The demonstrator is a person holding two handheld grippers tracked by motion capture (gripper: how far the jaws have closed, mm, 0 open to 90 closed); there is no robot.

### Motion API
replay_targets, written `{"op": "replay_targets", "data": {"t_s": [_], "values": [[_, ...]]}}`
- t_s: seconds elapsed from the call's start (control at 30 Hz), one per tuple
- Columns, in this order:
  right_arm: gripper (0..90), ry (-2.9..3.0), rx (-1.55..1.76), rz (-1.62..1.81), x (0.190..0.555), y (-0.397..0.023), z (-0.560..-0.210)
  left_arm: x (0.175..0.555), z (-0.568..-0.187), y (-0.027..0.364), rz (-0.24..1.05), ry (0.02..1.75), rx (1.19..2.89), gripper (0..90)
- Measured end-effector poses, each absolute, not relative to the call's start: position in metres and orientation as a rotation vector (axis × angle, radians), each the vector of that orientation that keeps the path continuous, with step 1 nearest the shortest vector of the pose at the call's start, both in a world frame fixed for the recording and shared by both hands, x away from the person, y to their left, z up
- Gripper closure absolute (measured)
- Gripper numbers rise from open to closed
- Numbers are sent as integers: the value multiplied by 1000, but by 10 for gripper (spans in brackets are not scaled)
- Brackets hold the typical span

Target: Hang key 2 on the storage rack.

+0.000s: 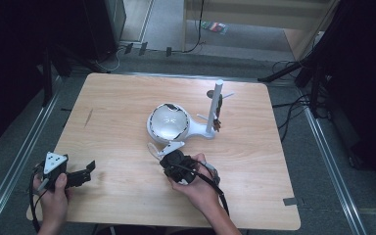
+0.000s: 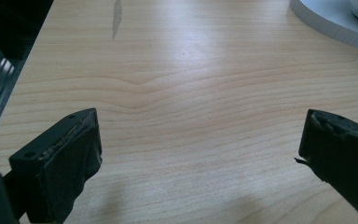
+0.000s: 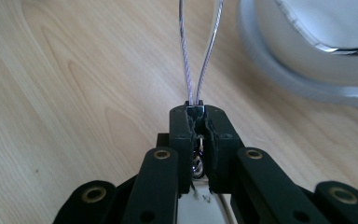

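Note:
My right gripper sits just in front of the white stand, held by a hand from below. In the right gripper view its jaws are shut on the end of a thin clear loop of cord that reaches forward over the wood; a small metal ring shows behind the pads. The same loop looks pale beside the gripper in the high view. My left gripper rests at the table's front left, open, with bare wood between its jaws.
The white stand has a round domed dish joined to an upright post with short side pegs; small dark items hang on it. The wooden table has a dark streak at back left.

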State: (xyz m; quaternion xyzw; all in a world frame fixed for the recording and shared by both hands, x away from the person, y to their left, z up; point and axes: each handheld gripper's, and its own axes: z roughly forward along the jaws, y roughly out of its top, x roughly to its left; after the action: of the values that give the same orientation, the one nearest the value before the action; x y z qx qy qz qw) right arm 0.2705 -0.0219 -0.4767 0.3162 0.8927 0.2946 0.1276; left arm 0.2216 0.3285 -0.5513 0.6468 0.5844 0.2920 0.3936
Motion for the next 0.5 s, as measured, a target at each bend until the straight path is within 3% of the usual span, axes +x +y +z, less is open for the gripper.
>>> {"op": "replay_targets", "data": {"t_s": [0.5], "values": [[835,2414,914,1050,261,-33,-456,221,-551,328,740,1480,1644,0]]}}
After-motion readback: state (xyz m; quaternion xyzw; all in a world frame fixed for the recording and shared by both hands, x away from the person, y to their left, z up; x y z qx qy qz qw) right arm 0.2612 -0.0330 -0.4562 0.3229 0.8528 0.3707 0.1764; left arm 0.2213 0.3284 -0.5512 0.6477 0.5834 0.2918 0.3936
